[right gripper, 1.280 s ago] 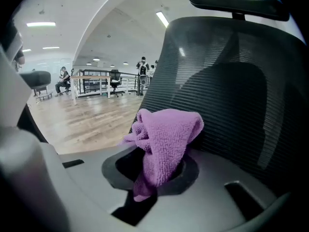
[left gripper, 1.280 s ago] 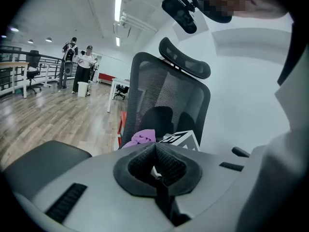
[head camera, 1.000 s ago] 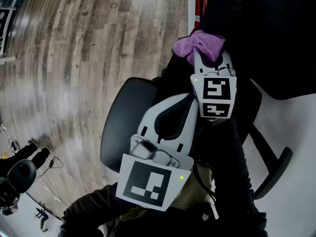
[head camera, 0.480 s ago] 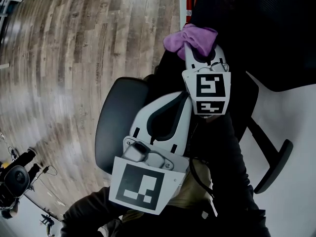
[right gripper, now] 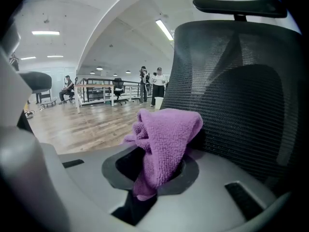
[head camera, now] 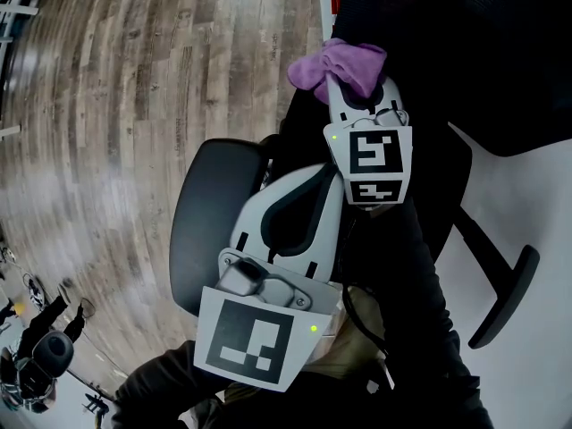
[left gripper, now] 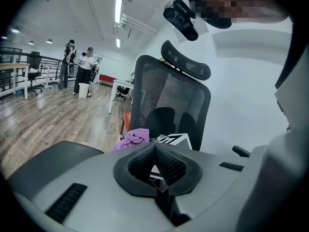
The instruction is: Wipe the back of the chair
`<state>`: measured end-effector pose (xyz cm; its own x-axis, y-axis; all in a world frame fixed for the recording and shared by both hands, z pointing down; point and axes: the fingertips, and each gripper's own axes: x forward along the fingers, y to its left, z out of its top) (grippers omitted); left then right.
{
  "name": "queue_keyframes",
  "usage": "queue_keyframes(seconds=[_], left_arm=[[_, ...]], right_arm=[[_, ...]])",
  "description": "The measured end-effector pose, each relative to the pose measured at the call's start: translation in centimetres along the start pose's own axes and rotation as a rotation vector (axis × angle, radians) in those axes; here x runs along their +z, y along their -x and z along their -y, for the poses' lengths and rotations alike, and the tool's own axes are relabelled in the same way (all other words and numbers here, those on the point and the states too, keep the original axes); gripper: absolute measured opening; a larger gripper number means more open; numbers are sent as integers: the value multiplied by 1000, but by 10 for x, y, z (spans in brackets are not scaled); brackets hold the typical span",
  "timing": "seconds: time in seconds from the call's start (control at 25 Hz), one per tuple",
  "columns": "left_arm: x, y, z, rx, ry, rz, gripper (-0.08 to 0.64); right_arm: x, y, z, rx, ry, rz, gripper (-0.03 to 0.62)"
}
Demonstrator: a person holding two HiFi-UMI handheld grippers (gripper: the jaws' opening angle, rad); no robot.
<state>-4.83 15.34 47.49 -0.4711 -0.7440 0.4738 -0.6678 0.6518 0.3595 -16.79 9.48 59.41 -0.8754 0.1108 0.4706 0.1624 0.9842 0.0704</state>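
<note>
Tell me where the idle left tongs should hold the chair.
Likely the rigid side rim of the chair back, from the floor side, left tongs opened: mesh gives nothing to pinch, and the right tongs hold the purple cloth near it.

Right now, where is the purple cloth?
The purple cloth is clamped in the right gripper, at the head view's top centre, just left of the chair's black mesh back in the right gripper view.
</note>
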Motion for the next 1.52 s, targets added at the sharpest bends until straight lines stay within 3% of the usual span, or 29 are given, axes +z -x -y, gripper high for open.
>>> queue_keyframes(seconds=[0.2, 0.72, 1.2, 1.52], left_arm=[[0, 0, 0, 1, 4, -11, 0], [-4, -17, 0, 7, -9, -49, 0], [-9, -26, 16, -15, -23, -61, 0], [-14, -35, 45, -64, -47, -73, 0]], right_arm=[[-24, -6, -9, 24, -23, -61, 67], [-27, -7, -2, 61, -50, -78, 67], [-37, 8, 21, 26, -65, -84, 67], [-52, 33, 65, -59, -93, -94, 67]])
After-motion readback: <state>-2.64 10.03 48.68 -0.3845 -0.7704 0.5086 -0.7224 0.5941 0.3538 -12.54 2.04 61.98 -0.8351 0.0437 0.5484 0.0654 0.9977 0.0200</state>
